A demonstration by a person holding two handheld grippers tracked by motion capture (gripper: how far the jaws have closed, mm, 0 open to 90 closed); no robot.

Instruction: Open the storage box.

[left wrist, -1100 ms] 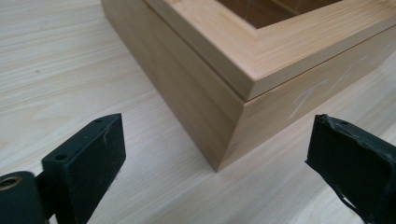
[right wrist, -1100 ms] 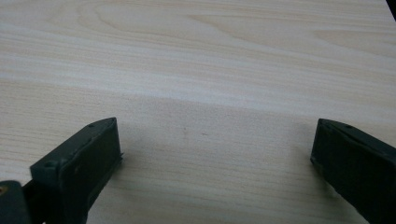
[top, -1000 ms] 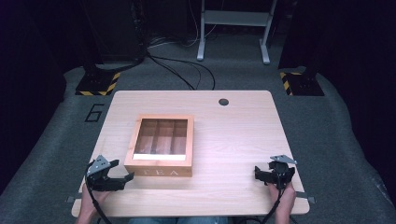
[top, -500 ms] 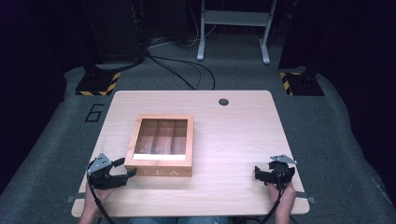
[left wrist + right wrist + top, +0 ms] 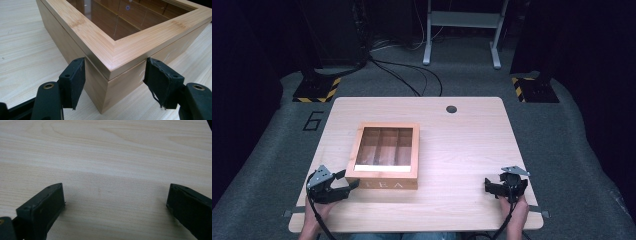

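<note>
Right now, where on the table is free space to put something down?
The table is bare right of the box, up to the right gripper, and behind the box. It is tight at the box's near left corner, between the left gripper jaws.

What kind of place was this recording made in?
Probably a lab or recording studio rather than a home: a bare wooden table stands on grey carpet, with hazard-striped stand bases, trailing cables and dark surroundings. A wooden tea box sits on the table.

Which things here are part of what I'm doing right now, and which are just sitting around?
In the job:
- tea box, lid closed
- left gripper, jaws just closing around the box's near corner

Lying about:
- right gripper, open over bare table
- cables on floor
</note>
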